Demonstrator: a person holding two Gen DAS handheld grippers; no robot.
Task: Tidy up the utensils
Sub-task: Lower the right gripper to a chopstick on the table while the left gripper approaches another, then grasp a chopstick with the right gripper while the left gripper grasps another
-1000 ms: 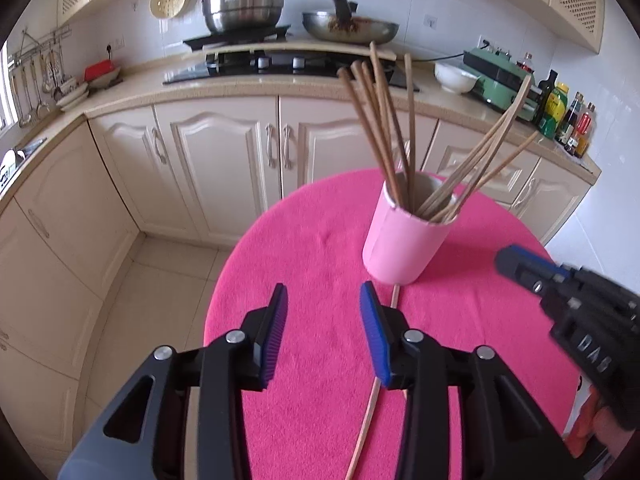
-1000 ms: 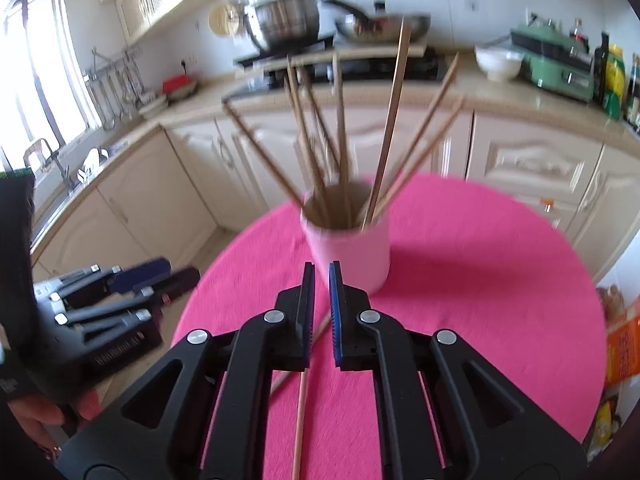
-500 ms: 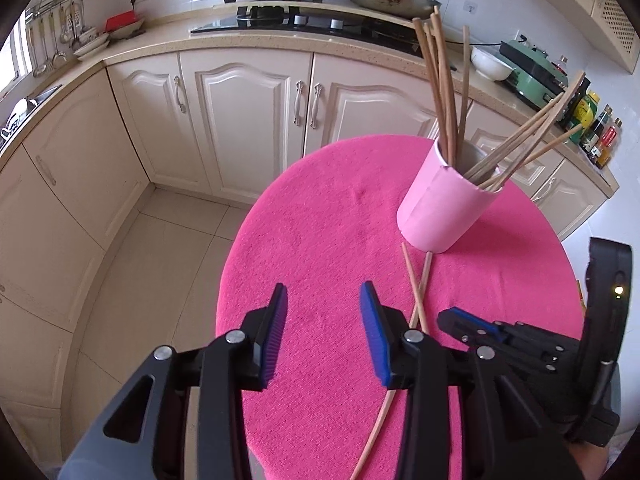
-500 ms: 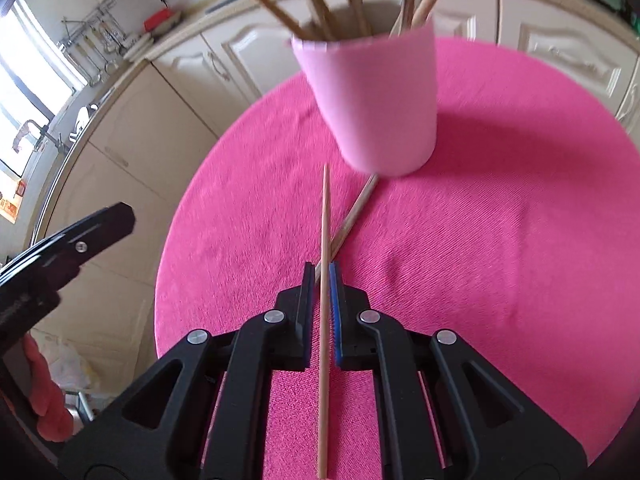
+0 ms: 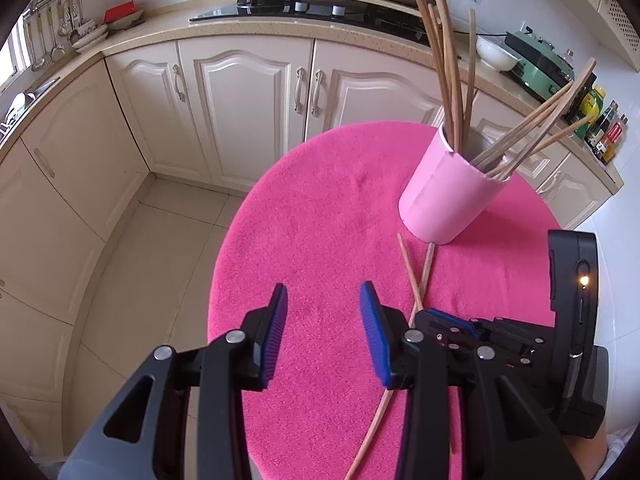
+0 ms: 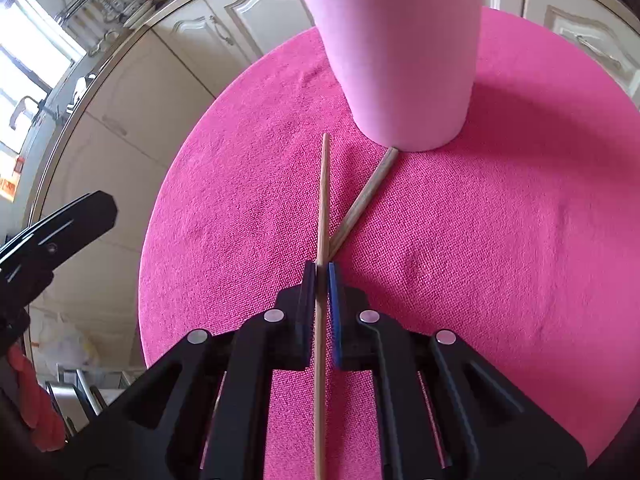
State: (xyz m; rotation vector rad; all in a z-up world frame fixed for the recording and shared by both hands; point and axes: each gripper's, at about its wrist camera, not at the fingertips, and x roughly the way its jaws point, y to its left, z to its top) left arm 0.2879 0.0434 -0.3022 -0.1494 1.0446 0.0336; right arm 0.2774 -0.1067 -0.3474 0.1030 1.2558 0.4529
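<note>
Standing toward the far right of the round pink tablecloth [image 5: 320, 208], a pink holder [image 5: 448, 196] crowded with upright and leaning chopsticks [image 5: 452, 80], its base nearly touching the far end of a darker chopstick [image 6: 362, 200] lying flat on the cloth. Crossing over that one, a lighter chopstick [image 6: 323, 192] running straight along the line of the right gripper [image 6: 322, 270] and out toward the holder. Stretching behind the table, cream kitchen cabinets [image 5: 240, 96], a counter carrying a stove [image 5: 304, 8] with pot and pan, a white bowl [image 5: 496, 54] and a green appliance [image 5: 540, 64]. Nothing blocking the way between cloth and holder. Pointing steeply down over the cloth, right gripper clenching its blue pads [image 6: 334, 304] on the lighter chopstick, tips just above the crossing. Hovering beside it, left gripper [image 5: 322, 334] also tilting down, jaws parted and gripping nothing, bare pink cloth showing between them.
</note>
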